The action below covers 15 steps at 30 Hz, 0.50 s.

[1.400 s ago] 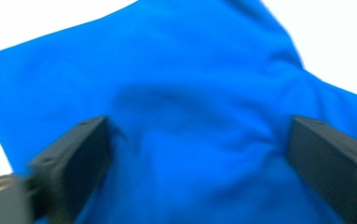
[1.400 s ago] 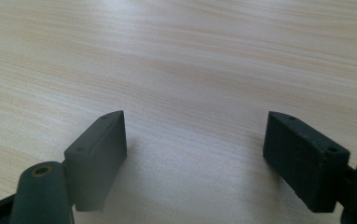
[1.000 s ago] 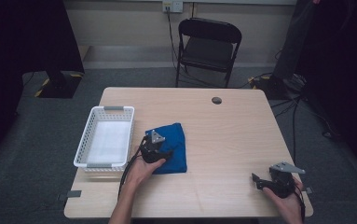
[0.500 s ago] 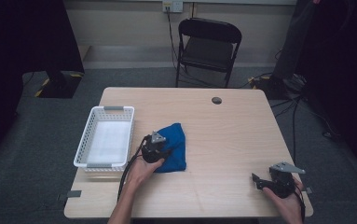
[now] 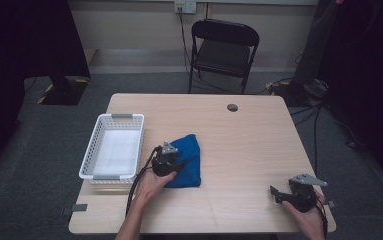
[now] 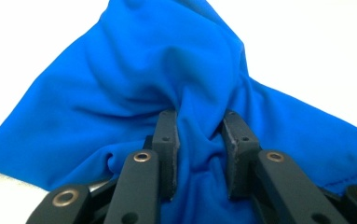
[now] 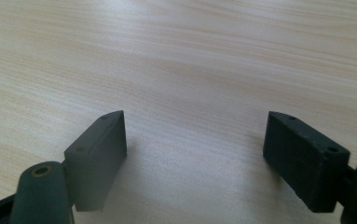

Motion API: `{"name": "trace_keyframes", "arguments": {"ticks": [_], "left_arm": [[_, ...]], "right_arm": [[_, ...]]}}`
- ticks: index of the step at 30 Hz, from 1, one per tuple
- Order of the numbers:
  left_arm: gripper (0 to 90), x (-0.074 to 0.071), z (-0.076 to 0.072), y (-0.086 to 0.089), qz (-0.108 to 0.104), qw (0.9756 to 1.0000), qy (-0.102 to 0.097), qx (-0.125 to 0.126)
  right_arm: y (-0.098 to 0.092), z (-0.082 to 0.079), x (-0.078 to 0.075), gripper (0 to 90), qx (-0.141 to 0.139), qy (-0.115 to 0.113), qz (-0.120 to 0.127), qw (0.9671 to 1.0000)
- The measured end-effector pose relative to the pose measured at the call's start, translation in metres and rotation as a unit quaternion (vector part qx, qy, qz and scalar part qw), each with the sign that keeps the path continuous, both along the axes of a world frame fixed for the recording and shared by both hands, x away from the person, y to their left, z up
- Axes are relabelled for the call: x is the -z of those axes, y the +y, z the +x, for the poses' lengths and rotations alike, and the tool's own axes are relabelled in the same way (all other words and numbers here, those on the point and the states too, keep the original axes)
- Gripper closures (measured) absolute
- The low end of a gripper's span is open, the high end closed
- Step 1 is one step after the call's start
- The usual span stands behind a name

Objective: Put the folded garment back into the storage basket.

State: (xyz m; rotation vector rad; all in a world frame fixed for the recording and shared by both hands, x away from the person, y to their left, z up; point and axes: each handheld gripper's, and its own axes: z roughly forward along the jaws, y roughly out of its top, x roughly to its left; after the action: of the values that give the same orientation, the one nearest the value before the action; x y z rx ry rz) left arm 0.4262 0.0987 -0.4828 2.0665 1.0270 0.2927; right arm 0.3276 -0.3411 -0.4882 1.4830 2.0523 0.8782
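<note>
The tabletop [image 5: 239, 135] carries everything: a white basket [image 5: 90, 150] along its left edge, and just beside the basket, toward the near-left part of the wood, the blue cloth [image 5: 189, 160], lying crumpled in a loose heap. The basket looks the likely place for it, so I judge the step in hand is getting a firm pinch before lifting.

My left gripper [image 5: 168, 161] sits on the near-left side of the cloth. Its jaws have just been closing, and in the left gripper view a ridge of the blue cloth [image 6: 134, 79] is bunched and squeezed between the pads, so I am grasping fabric, not air. To do this well I should keep the clench steady, lift straight up until the hanging corners clear the wood, then carry it over the basket's near rim so no trailing edge snags on the lattice wall. The pinch takes only one fold, so a quick jerk could pull it free.

My right gripper [image 5: 285, 196] rests near the near-right corner, jaws spread wide over bare wood with nothing between them; it can stay put.
</note>
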Motion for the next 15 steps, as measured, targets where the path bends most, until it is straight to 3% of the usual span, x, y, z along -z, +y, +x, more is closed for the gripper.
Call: {"name": "trace_keyframes", "arguments": {"ticks": [15], "left_arm": [[71.0, -0.012, -0.005, 0.000, -0.015, 0.9997, -0.018, 0.010]], "right_arm": [[0.000, 0.000, 0.000, 20.5, -0.001, 0.000, 0.000, 1.0000]]}}
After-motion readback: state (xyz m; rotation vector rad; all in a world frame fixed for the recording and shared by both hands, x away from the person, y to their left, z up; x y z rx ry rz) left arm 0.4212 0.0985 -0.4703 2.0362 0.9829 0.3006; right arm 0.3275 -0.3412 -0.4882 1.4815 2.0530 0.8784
